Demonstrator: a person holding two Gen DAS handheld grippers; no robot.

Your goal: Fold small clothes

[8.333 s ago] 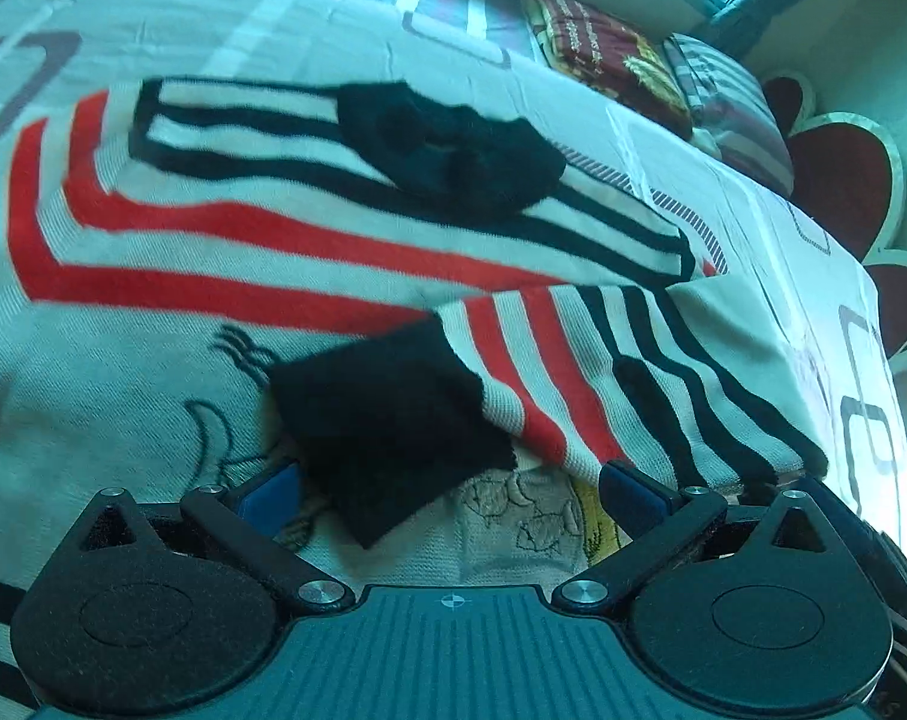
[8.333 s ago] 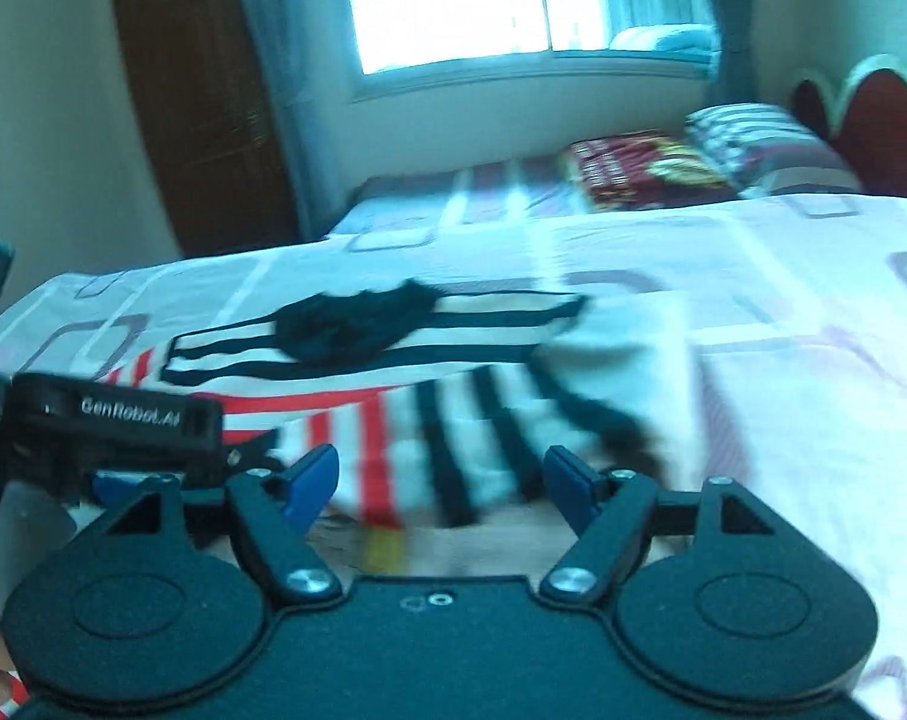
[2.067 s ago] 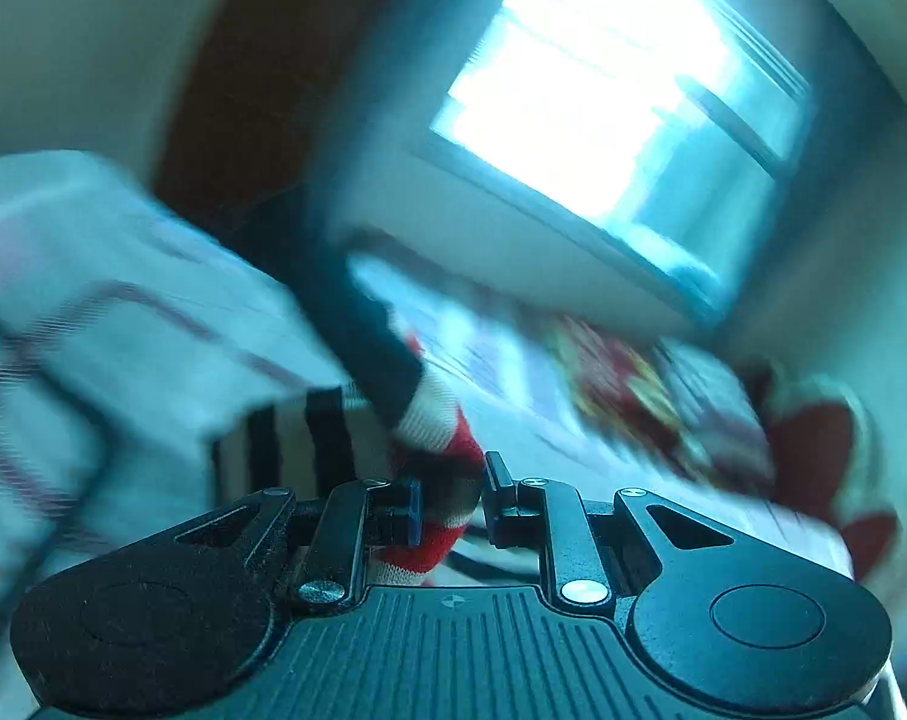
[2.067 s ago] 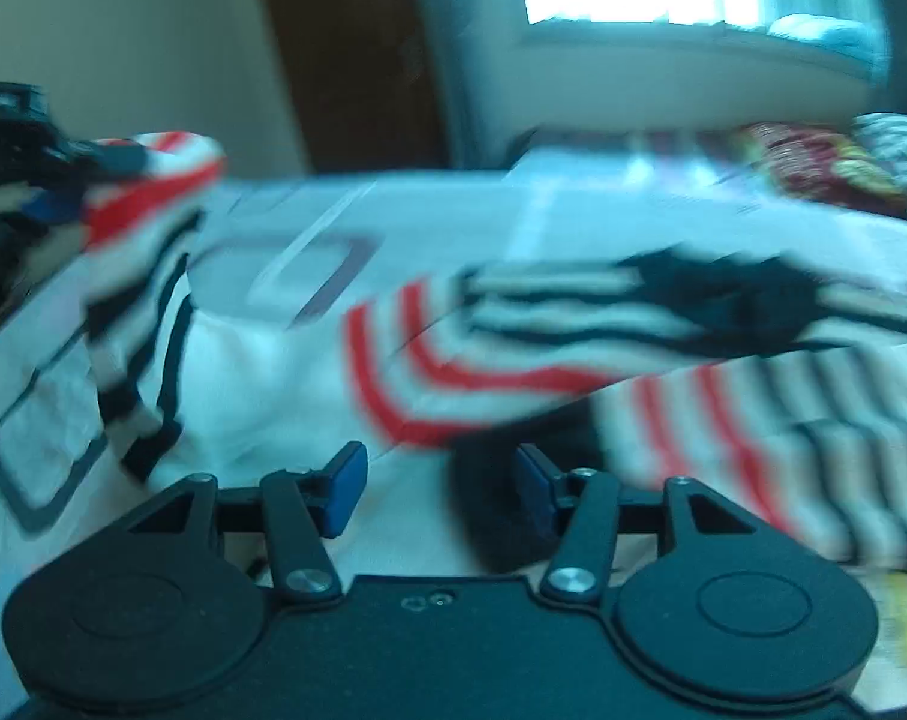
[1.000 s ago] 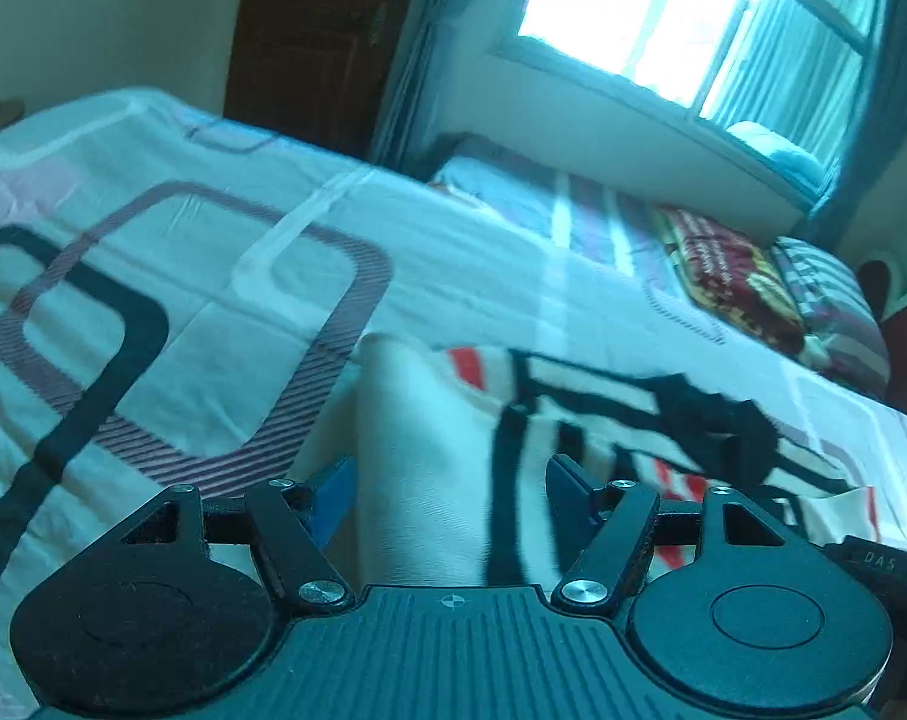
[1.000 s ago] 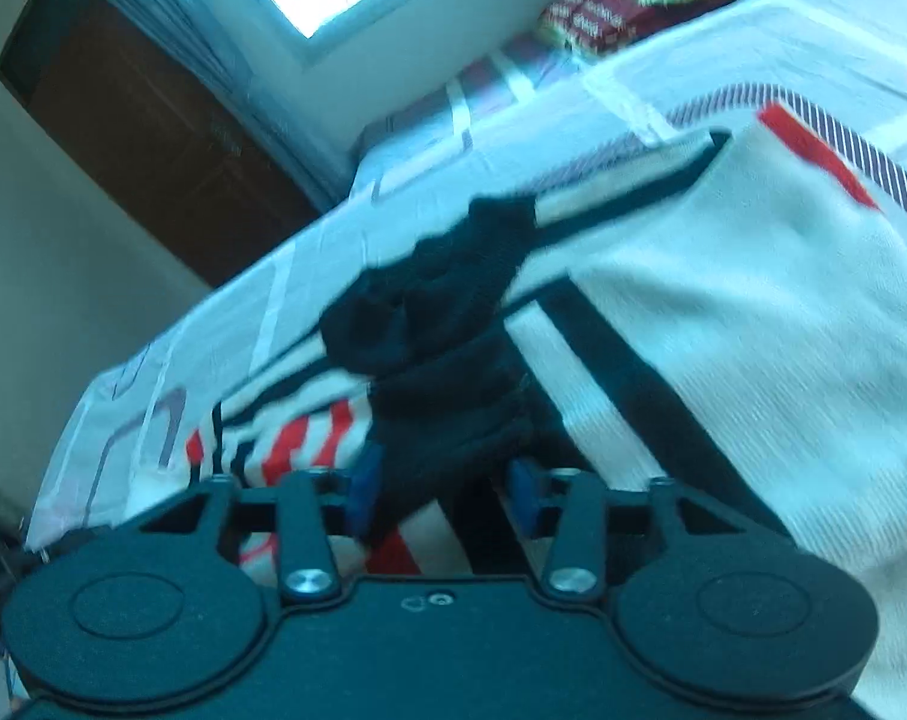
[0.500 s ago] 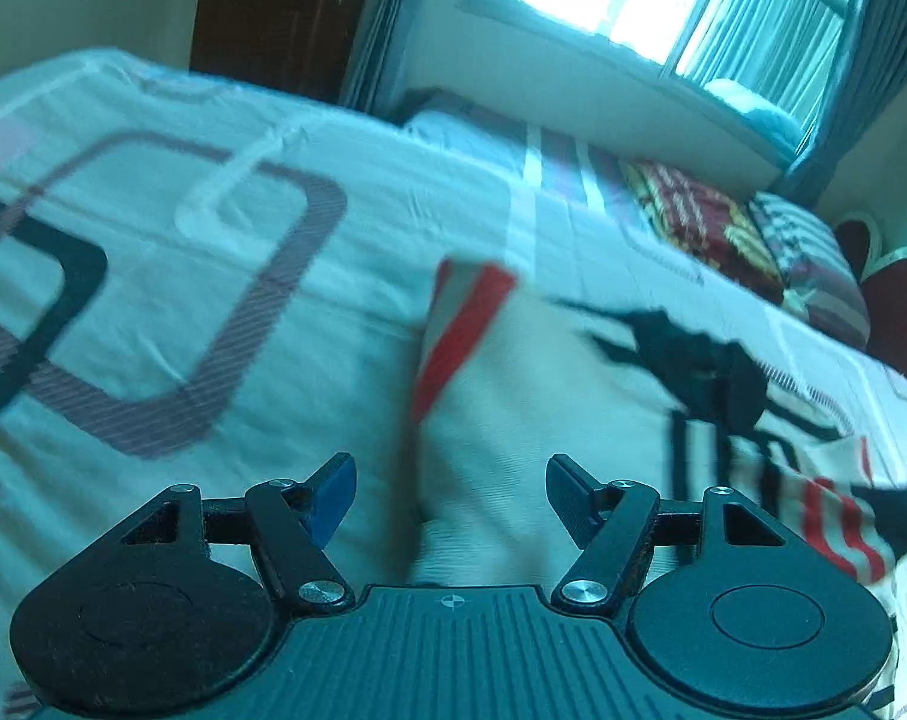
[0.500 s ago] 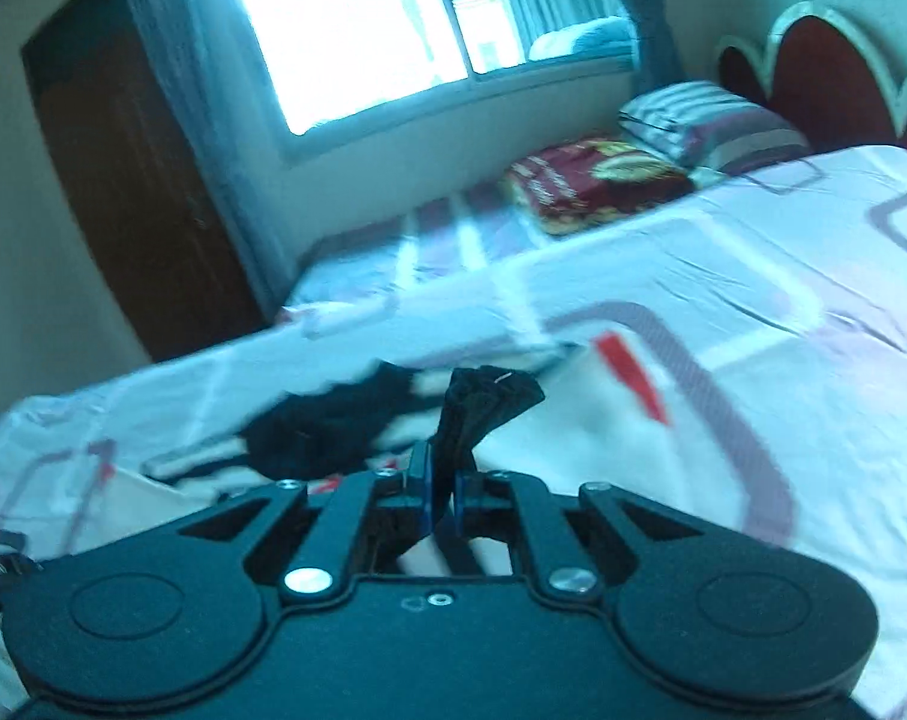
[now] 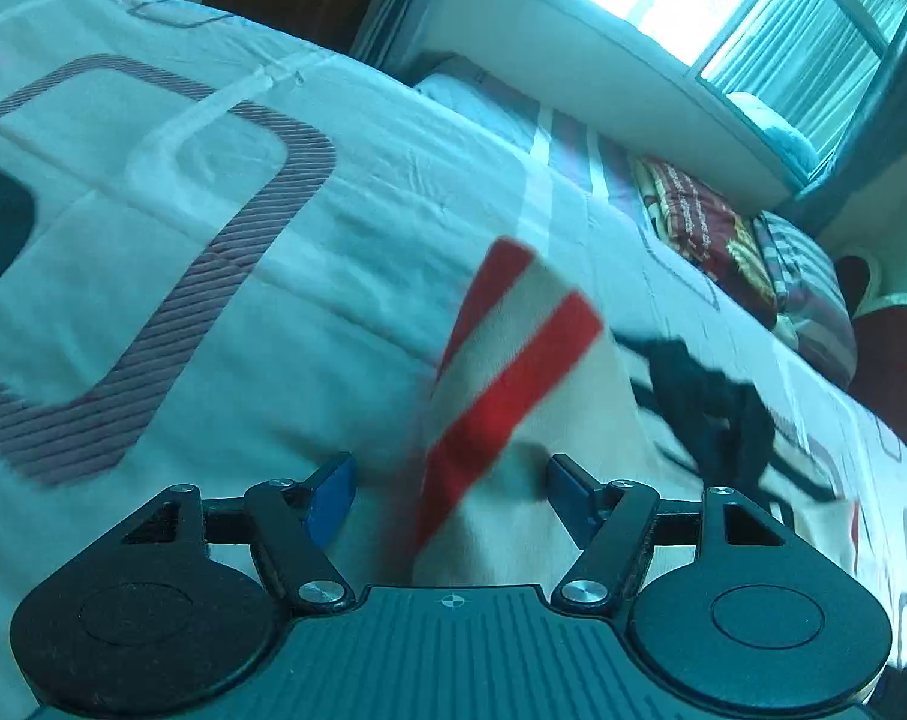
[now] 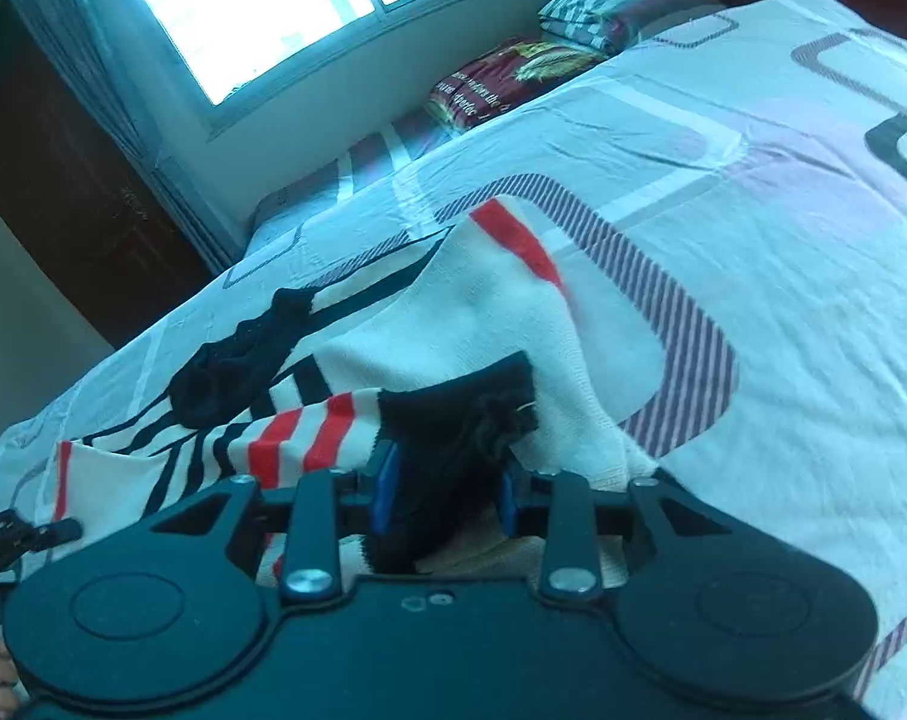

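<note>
A small cream sweater with red and black stripes lies on the bed, in the left wrist view (image 9: pixel 531 396) and the right wrist view (image 10: pixel 483 312). Its black collar (image 10: pixel 237 360) bunches at the far side. My left gripper (image 9: pixel 450 495) is open, with the sweater's folded edge lying between its blue pads. My right gripper (image 10: pixel 444 501) has its jaws partly closed around the sleeve's black cuff (image 10: pixel 453 438), whose red-striped sleeve (image 10: pixel 309 438) trails left.
The bed sheet (image 10: pixel 753 240) is white with grey and black rounded squares. Pillows (image 10: pixel 609 6) and a red patterned cushion (image 10: pixel 513 75) lie under the window. A dark wooden door (image 10: pixel 51 192) stands at the left. The red headboard (image 9: pixel 885 378) is far right.
My right gripper has widened from tightly pinching the black cuff to a looser hold and tilted down toward the sweater. My left gripper stayed open and shifted over the sweater's folded edge.
</note>
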